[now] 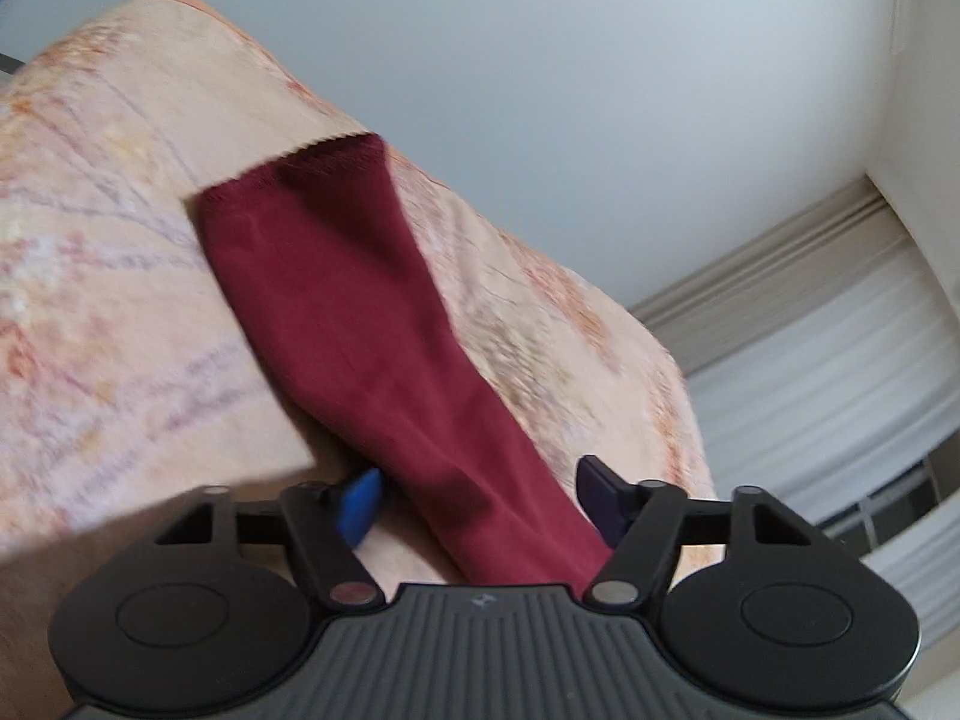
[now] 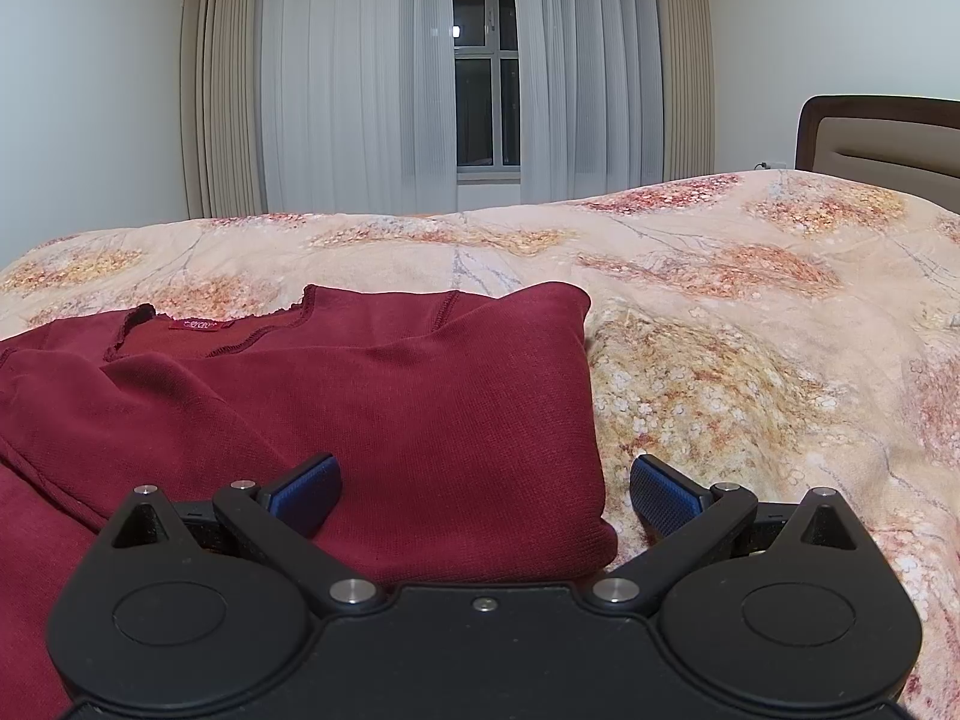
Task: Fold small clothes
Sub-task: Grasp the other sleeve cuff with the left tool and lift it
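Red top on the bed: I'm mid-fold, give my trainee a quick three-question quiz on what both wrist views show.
1. True or false: in the right wrist view, the red top has its neckline label showing.
2. In the left wrist view, what runs between the left gripper's jaws? A) the sleeve B) a pillow C) a towel
3. Fill in: the right gripper sits over the top's right edge with its jaws ____.

Key:
1. True.
2. A. The sleeve runs between the jaws; the pads stand clear of it on both sides.
3. Open. Fabric lies between them, on the floral bedspread, but no pad presses it.
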Demonstrator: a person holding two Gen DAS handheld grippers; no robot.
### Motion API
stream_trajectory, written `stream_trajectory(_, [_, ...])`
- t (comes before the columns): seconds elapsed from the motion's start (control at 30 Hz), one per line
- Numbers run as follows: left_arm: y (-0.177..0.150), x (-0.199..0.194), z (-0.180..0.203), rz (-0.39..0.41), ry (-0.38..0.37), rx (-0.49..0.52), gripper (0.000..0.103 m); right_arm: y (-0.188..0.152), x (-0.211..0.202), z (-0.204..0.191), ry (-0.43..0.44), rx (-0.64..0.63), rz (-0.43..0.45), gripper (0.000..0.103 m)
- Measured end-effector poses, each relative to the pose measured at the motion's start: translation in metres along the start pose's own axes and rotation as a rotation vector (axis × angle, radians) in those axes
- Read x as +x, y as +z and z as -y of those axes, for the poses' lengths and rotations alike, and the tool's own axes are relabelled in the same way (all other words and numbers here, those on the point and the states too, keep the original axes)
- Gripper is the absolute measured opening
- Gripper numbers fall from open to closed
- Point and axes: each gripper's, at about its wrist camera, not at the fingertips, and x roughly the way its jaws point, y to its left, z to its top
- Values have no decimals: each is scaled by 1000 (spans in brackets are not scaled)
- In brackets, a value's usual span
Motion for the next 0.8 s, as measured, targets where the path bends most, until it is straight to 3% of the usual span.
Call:
stream_trajectory(0.2, [8,5,-4,66,13,5,66,0,0,0,0,0,0,103])
stream_trajectory(0.23, [9,5,-3,78,17,12,62,0,0,0,0,0,1,103])
stream_trajectory(0.3, [10,2,-1,107,26,41,41,0,0,0,0,0,1,103])
stream_trajectory(0.5, [15,1,5,162,26,96,16,-1,-1,0,0,0,1,103])
stream_trajectory(0.63, [17,3,21,203,-10,180,10,-1,-1,0,0,0,4,103])
stream_trajectory(0.8, [19,-1,69,263,-125,362,8,-1,-9,0,-13,9,49,103])
